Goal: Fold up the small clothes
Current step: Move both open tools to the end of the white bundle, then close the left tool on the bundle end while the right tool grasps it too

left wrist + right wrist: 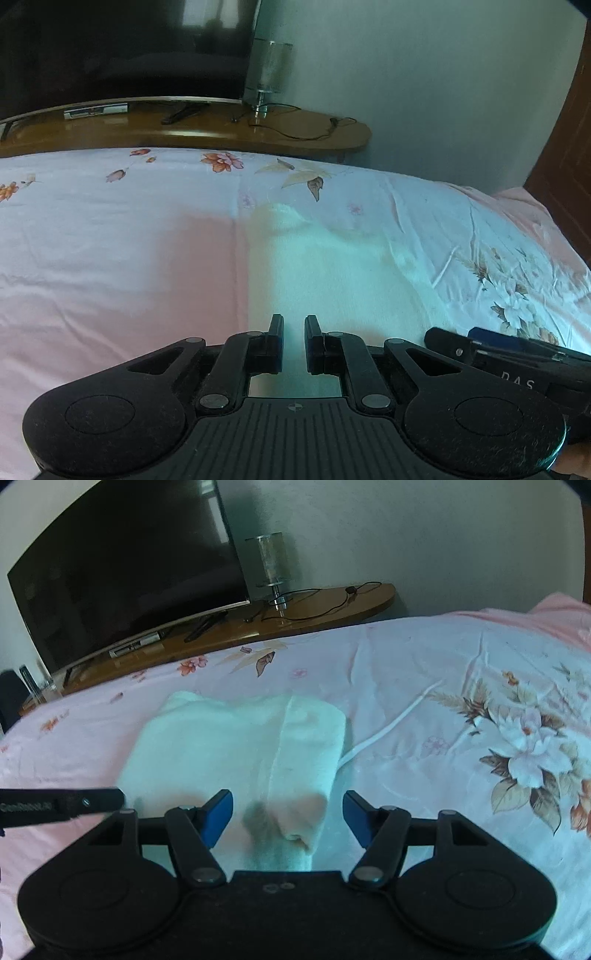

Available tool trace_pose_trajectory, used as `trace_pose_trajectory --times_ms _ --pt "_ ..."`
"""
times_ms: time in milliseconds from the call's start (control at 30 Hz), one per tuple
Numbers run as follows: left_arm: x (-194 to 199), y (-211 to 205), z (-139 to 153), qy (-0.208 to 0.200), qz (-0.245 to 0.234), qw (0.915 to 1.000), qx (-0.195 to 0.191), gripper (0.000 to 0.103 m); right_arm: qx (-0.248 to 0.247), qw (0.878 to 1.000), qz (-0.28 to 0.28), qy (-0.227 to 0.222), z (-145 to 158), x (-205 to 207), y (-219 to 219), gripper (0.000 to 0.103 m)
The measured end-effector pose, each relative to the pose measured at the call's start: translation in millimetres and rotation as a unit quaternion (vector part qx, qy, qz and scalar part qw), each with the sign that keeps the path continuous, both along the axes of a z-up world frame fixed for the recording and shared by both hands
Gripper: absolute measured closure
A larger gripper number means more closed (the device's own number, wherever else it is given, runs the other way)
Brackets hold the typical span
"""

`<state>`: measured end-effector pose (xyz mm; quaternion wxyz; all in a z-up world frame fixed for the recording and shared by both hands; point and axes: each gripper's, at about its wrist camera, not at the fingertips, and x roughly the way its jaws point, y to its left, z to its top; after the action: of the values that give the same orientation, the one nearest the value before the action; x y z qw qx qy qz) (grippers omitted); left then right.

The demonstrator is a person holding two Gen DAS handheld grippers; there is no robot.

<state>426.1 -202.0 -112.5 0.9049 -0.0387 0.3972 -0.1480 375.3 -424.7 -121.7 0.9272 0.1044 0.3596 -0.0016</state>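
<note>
White folded cloth [236, 746] lies on floral bedsheet [461, 672], television [122, 572] beyond.

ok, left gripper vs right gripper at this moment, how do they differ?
The left gripper has its jaws nearly together with a narrow gap; the right gripper is spread wide open. The left's finger pads look black, the right's are blue. Between the right's fingers a folded edge of the white garment shows; whether the left pinches cloth is unclear. Both hover low over the garment on the floral bedsheet.
</note>
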Motion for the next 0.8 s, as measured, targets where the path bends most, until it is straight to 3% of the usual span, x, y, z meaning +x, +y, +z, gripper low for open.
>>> trace_pose_trajectory --times_ms 67,233,300,333,367,433,633,767,800 --pt "9.8 2.1 -7.8 0.028 0.004 0.9996 0.000 0.093 0.016 1.000 0.000 0.012 -4.0 2.5 -1.8 0.030" --pt "17.5 6.6 -14.2 0.028 0.008 0.9995 -0.015 0.092 0.077 0.996 -0.022 0.045 -20.1 9.4 -13.5 0.027" --pt "18.9 8.1 -14.6 0.025 0.007 0.9995 -0.018 0.070 0.092 0.994 -0.026 0.055 -26.6 11.1 -17.3 0.027" --pt "17.5 9.6 -14.5 0.026 0.012 0.9995 -0.015 0.023 0.098 0.993 -0.026 0.057 -28.9 11.8 -18.2 0.026" --pt "15.0 12.1 -14.3 0.021 0.029 0.9993 -0.008 0.001 0.104 0.993 -0.026 0.055 -30.0 11.8 -18.9 0.026" --pt "7.6 19.9 -13.3 -0.012 0.043 0.9988 -0.020 0.000 0.111 0.992 -0.023 0.054 -31.3 12.7 -18.6 0.026" --pt "20.7 22.7 -32.0 0.042 0.028 0.9975 -0.049 0.001 0.100 0.994 -0.005 0.051 -33.7 19.0 -11.6 0.024" --pt "28.7 22.7 -50.4 0.092 0.019 0.9920 -0.083 0.032 0.106 0.993 0.009 0.053 -34.5 19.6 -13.7 0.034" --pt "28.8 23.7 -54.1 0.102 0.018 0.9900 -0.096 0.033 0.110 0.992 0.012 0.054 -34.6 19.8 -15.2 0.035"
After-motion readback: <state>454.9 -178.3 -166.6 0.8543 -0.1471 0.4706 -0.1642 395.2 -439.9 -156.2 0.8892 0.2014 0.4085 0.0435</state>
